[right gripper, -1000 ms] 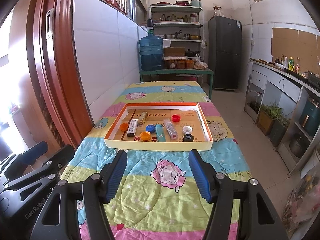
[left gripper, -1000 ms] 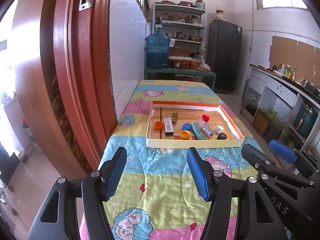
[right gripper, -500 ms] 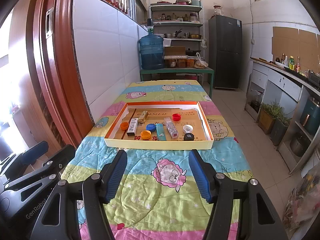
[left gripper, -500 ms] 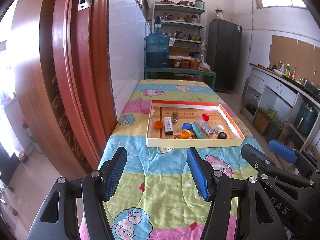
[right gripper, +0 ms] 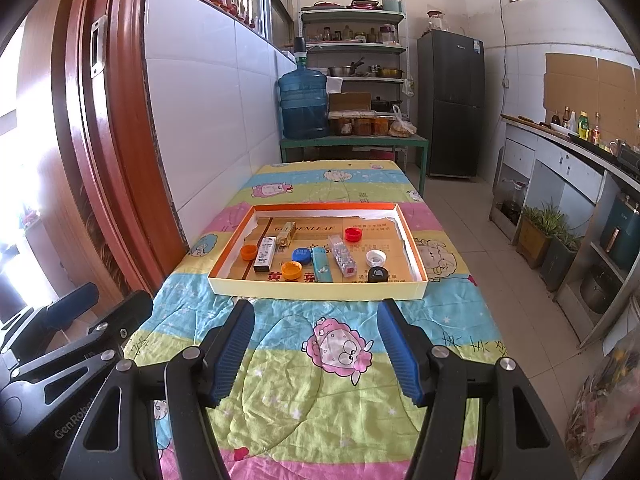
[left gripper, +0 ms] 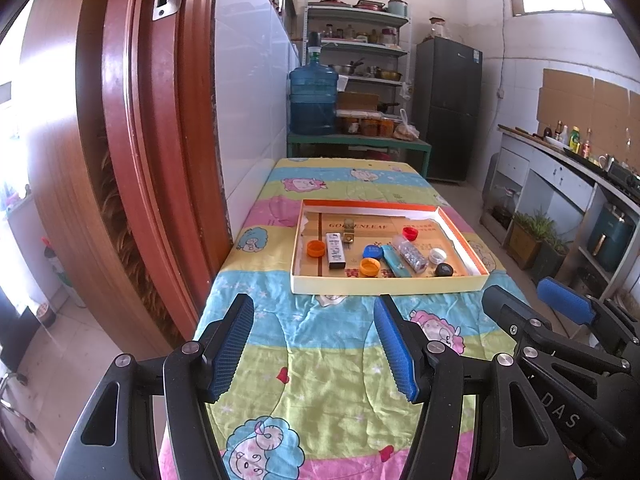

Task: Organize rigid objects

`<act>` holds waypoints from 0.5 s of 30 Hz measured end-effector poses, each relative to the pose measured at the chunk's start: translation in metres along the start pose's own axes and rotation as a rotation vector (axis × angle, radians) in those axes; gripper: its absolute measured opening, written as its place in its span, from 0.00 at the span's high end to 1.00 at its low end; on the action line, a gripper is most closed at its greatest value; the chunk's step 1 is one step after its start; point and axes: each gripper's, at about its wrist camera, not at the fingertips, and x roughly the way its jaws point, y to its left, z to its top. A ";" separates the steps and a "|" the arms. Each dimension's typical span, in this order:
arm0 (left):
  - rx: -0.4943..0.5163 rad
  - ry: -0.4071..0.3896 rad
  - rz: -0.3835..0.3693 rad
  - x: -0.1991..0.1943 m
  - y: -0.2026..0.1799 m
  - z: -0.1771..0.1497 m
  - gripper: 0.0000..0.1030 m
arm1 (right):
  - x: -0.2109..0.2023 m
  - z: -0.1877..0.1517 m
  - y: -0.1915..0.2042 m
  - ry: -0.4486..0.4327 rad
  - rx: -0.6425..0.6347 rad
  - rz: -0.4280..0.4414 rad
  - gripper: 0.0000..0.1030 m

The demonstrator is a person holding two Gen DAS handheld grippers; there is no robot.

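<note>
A shallow cardboard box (left gripper: pixel 384 285) (right gripper: pixel 316 292) with orange inner walls lies mid-table. Inside it are two orange caps (left gripper: pixel 316 248) (right gripper: pixel 291 269), a blue cap (right gripper: pixel 301 255), a red cap (right gripper: pixel 353 234), a white cap (right gripper: pixel 376 257), a black cap (right gripper: pixel 378 274), a white lighter (right gripper: pixel 265 254), a teal lighter (right gripper: pixel 321 265), a clear glittery lighter (right gripper: pixel 342 255) and a gold lighter (right gripper: pixel 287 234). My left gripper (left gripper: pixel 314 344) hangs open over the quilt, short of the box. My right gripper (right gripper: pixel 316 350) is open too, nothing between its blue pads (right gripper: pixel 394 346).
The table wears a striped cartoon quilt (right gripper: pixel 332 360). A red door frame (left gripper: pixel 152 140) and tiled wall run along the left. Beyond the table stand a green bench with a water jug (right gripper: pixel 303 104), shelves and a dark fridge (right gripper: pixel 450 104). A counter (right gripper: pixel 560 148) lines the right.
</note>
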 end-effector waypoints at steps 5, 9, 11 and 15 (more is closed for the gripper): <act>0.001 -0.001 0.001 0.000 0.000 0.000 0.38 | 0.000 0.000 0.000 0.001 -0.001 0.000 0.38; 0.000 0.000 0.001 0.000 0.000 0.000 0.38 | 0.001 0.000 -0.001 0.002 0.000 0.001 0.38; 0.000 0.000 0.000 0.000 0.000 0.000 0.38 | 0.001 0.000 -0.001 0.001 0.000 0.001 0.38; 0.000 0.001 0.000 0.000 -0.001 0.000 0.38 | 0.001 0.000 -0.001 0.002 0.000 0.002 0.38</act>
